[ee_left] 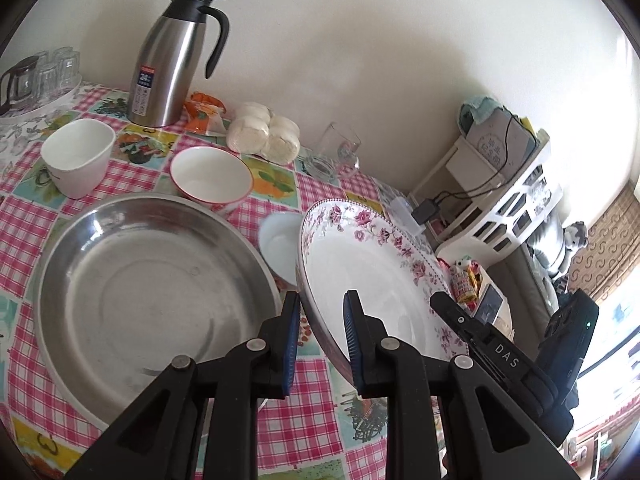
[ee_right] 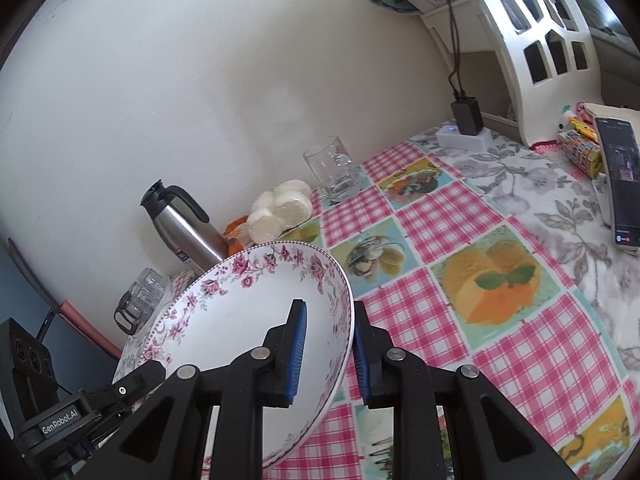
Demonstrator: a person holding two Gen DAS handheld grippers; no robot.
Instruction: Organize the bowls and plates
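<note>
Both grippers hold the floral plate (ee_left: pixel 372 276) by opposite edges. The left gripper (ee_left: pixel 322 340) has its jaws clenched on the rim at lower centre of the left view; the right gripper (ee_right: pixel 329 354) has its jaws clenched on the rim at lower centre of the right view. The plate is tilted and lifted off the bench (ee_right: pixel 460 220), though its lowest edge is hidden behind the grippers, so whether it is fully clear I cannot tell.

The step in hand looks like carrying this plate to a stacking place. The likely target is the steel basin (ee_left: pixel 152 292), which fills the lower left of the left view just beside the plate. The next move would call for levelling the plate, bringing it over the basin and lowering it with both grips let go together.

Around it: a small white dish (ee_left: pixel 280 240) sits between basin and plate at centre, partly hidden, and could be knocked. A red-rimmed bowl (ee_left: pixel 212 178) and a white cup (ee_left: pixel 78 156) stand above the basin, at upper left. A flask (ee_left: pixel 168 60), wrapped buns (ee_left: pixel 264 132) and a glass (ee_left: pixel 340 148) line the wall. A phone (ee_right: pixel 620 184) lies at the right edge of the right view, well apart.
</note>
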